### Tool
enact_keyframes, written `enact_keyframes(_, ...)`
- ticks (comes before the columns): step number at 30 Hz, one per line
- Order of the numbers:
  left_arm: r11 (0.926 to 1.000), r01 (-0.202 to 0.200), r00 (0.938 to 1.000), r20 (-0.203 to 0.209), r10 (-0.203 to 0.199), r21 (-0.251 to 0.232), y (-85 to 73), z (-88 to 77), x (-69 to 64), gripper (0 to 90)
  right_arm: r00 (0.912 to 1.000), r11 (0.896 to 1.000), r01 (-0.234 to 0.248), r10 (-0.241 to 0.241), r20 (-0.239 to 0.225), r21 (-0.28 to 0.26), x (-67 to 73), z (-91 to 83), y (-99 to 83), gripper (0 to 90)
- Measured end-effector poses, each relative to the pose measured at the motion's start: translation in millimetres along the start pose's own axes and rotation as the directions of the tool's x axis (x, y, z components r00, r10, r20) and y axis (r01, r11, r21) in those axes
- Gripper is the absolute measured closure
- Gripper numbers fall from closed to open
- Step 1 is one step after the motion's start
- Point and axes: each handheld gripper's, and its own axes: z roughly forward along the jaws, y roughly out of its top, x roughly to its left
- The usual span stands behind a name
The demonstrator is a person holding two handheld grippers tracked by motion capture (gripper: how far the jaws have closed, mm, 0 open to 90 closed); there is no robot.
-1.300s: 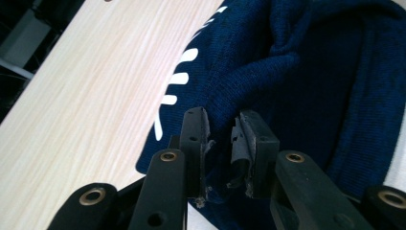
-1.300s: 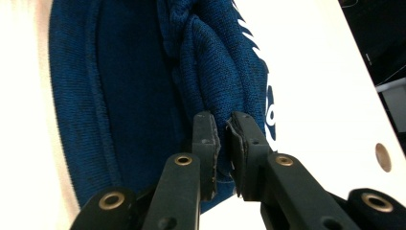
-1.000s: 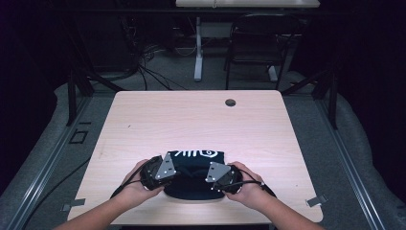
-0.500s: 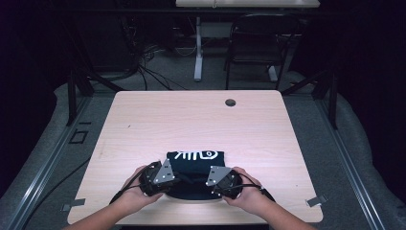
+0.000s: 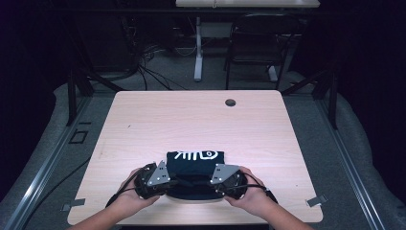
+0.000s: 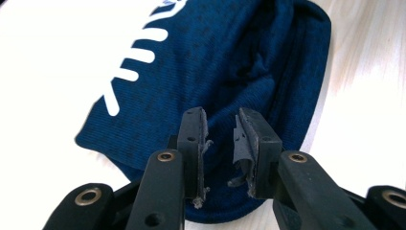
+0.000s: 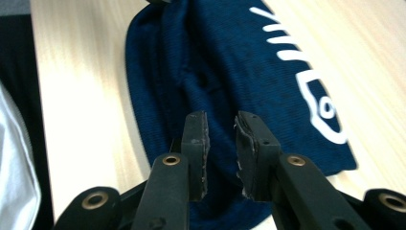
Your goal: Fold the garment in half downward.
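A folded dark blue garment (image 5: 195, 162) with a white print lies on the wooden table (image 5: 191, 120) near its front edge. My left gripper (image 5: 173, 184) sits at the garment's near left end and my right gripper (image 5: 207, 185) at its near right end, the two pointing toward each other. In the left gripper view the left gripper (image 6: 221, 125) hovers over rumpled cloth (image 6: 215, 67) with a narrow gap between its pads. The right gripper (image 7: 221, 127) stands the same way over the cloth (image 7: 215, 72). Both pairs of jaws have just been opening, with nothing pinched between them.
A dark round grommet (image 5: 231, 102) sits near the table's far edge. Beyond the table stand a chair (image 5: 253, 43), a white desk leg (image 5: 197, 52) and floor cables (image 5: 148, 62). A white sleeve (image 7: 14, 167) shows at the left of the right gripper view.
Both hands have drawn back slightly toward the table's near edge and a little apart. The garment lies where it did.
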Motion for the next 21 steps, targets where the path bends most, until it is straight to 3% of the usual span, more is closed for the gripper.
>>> enact_keyframes(4, 0.9999, 0.011, 0.9999, -0.013, -0.011, -0.012, 2.0, -4.0, 3.9, 70.1, 0.9991, 0.999, -0.035, 0.036, 0.021, -0.028, -5.1, -4.2, -0.8, 72.6)
enact_keyframes(12, 0.9992, 0.025, 0.9984, -0.049, -0.027, -0.031, 8.1, -2.4, 13.3, 66.8, 0.9967, 0.998, -0.062, 0.062, 0.053, 0.001, -14.3, -1.4, -4.5, 70.8)
enact_keyframes(14, 0.999, 0.032, 0.9983, -0.047, -0.033, -0.03, 8.6, -1.5, 14.2, 65.7, 0.9962, 0.998, -0.065, 0.065, 0.058, 0.006, -15.1, -0.6, -5.0, 70.5)
enact_keyframes(19, 0.9984, 0.055, 0.9984, -0.006, -0.055, -0.006, 5.3, 9.3, 14.8, 62.8, 0.9942, 0.994, -0.107, 0.106, 0.018, 0.029, -19.0, 10.1, -12.0, 67.1)
enact_keyframes(21, 0.9984, 0.056, 0.9984, 0.0, -0.056, 0.0, 3.3, 10.9, 13.7, 62.8, 0.9954, 0.994, -0.095, 0.095, 0.011, 0.05, -19.4, 10.0, -12.5, 67.1)
